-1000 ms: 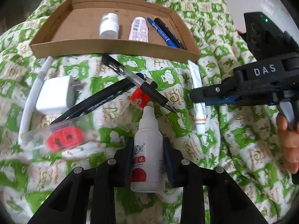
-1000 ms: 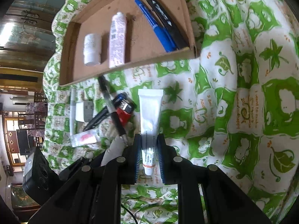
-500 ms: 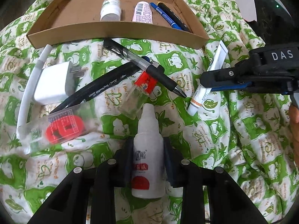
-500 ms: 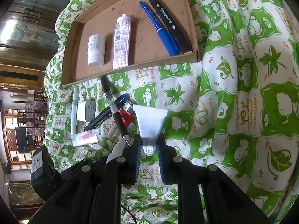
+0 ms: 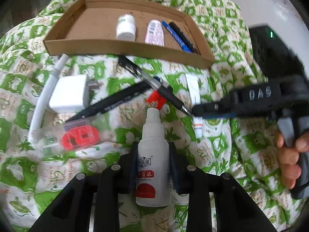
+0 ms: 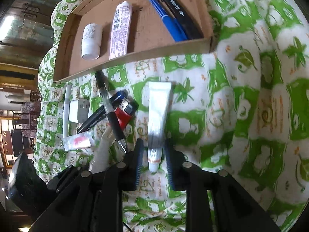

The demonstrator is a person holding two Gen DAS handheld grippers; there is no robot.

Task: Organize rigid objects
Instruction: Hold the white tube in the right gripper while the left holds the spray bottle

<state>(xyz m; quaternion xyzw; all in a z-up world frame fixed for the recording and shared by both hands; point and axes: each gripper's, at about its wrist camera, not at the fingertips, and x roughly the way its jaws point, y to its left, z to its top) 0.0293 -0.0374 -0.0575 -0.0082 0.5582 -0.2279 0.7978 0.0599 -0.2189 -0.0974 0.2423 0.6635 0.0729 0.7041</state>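
Observation:
My left gripper [image 5: 153, 154] is shut on a white dropper bottle [image 5: 153, 166] with a red label, its nozzle pointing away over the green patterned cloth. My right gripper [image 6: 154, 162] has its jaws opening. A white tube [image 6: 158, 114] lies on the cloth between them, cap end toward me, with a thin gap at each pad. The left wrist view shows that gripper [image 5: 195, 113] over the same tube [image 5: 194, 89]. Beyond stands a cardboard tray [image 6: 135, 57] holding a white pill bottle [image 6: 90, 40], a pink tube [image 6: 120, 31], a blue pen [image 6: 164, 17] and a black pen [image 6: 177, 11].
Left of the tube lies a heap: a white charger plug [image 5: 68, 93], a white cable [image 5: 41, 104], two crossed black pens [image 5: 154, 85], a red lighter [image 6: 123, 114] and a clear packet with a red piece [image 5: 80, 138]. A hand [image 5: 289, 158] grips the right handle.
The right gripper had the white tube pinched and tilted up half a second ago; now the tube lies flat on the cloth and the jaws have spread. The left gripper keeps the dropper bottle.

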